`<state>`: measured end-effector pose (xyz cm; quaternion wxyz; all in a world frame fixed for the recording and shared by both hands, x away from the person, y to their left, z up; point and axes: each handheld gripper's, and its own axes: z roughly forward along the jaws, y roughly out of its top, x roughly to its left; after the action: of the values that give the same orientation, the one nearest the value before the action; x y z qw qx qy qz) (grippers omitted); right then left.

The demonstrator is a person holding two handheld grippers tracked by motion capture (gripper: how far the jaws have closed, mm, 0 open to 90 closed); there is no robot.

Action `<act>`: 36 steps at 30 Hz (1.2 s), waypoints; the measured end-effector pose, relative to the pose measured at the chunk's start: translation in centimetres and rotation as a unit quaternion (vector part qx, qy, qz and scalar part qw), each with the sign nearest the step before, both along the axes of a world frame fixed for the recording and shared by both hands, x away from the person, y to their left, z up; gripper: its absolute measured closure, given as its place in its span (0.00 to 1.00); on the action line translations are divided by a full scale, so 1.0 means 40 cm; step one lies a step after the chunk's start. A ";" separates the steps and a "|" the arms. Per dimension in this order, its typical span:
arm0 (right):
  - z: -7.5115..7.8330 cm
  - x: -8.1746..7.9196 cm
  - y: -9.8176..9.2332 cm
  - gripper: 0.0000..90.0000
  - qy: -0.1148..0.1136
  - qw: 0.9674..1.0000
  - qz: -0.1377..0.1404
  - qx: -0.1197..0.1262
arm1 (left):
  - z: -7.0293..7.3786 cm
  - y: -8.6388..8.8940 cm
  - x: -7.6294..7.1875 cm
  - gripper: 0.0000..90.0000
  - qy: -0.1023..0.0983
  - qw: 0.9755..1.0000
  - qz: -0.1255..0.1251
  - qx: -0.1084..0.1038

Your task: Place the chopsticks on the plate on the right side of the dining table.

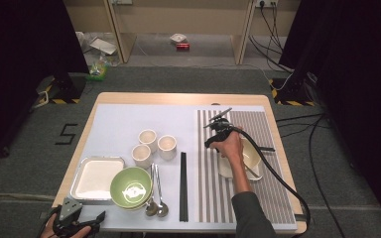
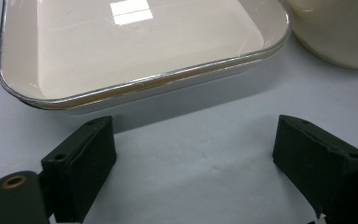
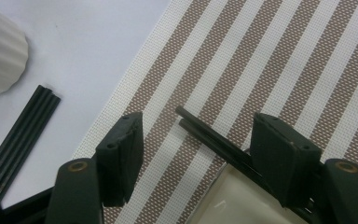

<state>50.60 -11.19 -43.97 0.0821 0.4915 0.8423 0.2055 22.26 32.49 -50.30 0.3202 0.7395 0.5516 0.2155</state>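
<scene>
While the right gripper (image 1: 209, 135) hovers over the striped placemat (image 1: 278, 198) on the table's right half, its jaws stand spread w/ nothing pinched; in the right gripper view a pair of black chopsticks (image 3: 214, 137) lies between them, tips on the mat, far ends resting across the cream dish (image 3: 223, 200). That dish sits mid-right on the mat, just beside the person's right hand (image 1: 232, 145). Left gripper (image 1: 82, 222) is at the near-left table edge, jaws also spread, empty, pointing at the white rectangular tray (image 2: 140, 51).

Table (image 1: 178, 97) is light wood, mostly covered by a pale blue-white sheet (image 1: 124, 119). On it: three ribbed cream cups (image 1: 154, 144) clustered mid-table, green bowl (image 1: 131, 186) near-left beside the tray, two metal spoons (image 1: 158, 198) right of the bowl, then a second set of black chopsticks (image 1: 183, 186) lying near-to-far by the mat's left edge.

Room: grey carpet, black curtains both sides, wood-framed bench at the far wall, cables far right, yellow-black hazard tape on stand feet.
</scene>
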 end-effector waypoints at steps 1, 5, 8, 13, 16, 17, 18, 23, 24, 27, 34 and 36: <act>-0.001 -0.001 0.001 0.40 0.000 1.000 0.002 0.003 | 0.000 -0.001 0.000 0.13 0.000 1.000 0.001 0.002; -0.001 -0.005 0.004 0.40 0.003 1.000 0.008 0.000 | 0.000 0.000 0.000 0.13 0.000 1.000 0.000 0.000; 0.000 -0.008 0.003 0.40 0.005 1.000 0.009 0.000 | 0.000 0.000 0.000 0.13 0.000 1.000 0.001 0.000; 0.011 -0.012 0.003 0.39 -0.004 1.000 0.004 0.007 | 0.000 0.000 0.000 0.13 0.000 1.000 0.001 0.000; 0.019 -0.015 0.001 0.39 -0.012 1.000 0.003 0.011 | 0.000 0.000 0.000 0.13 0.000 1.000 0.000 0.000; 0.023 -0.017 0.001 0.39 -0.013 1.000 0.005 0.013 | 0.000 -0.001 0.000 0.13 0.001 1.000 0.001 0.002; 0.023 -0.017 0.001 0.39 -0.013 1.000 0.005 0.013 | 0.000 -0.001 0.000 0.13 0.001 1.000 0.001 0.002; 0.042 -0.030 -0.002 0.39 -0.031 0.999 0.008 0.016 | 0.000 -0.001 0.000 0.13 0.000 1.000 0.001 0.000; 0.045 -0.033 -0.002 0.39 -0.031 0.999 0.003 0.017 | 0.000 -0.001 0.000 0.13 0.000 1.000 0.002 0.002; 0.048 -0.036 -0.003 0.39 -0.034 0.999 0.009 0.014 | 0.000 0.000 0.000 0.13 0.001 1.000 0.001 0.001; 0.055 -0.045 -0.003 0.39 -0.040 0.999 0.010 0.015 | -0.001 -0.001 -0.001 0.13 0.000 1.000 0.001 -0.002; 0.057 -0.046 -0.004 0.39 -0.040 0.999 0.010 0.015 | -0.001 -0.001 -0.001 0.13 0.000 1.000 0.001 -0.002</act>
<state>48.77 -11.36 -41.70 0.1057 0.4755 0.8401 0.2385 22.23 32.46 -50.32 0.3213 0.7382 0.5527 0.2153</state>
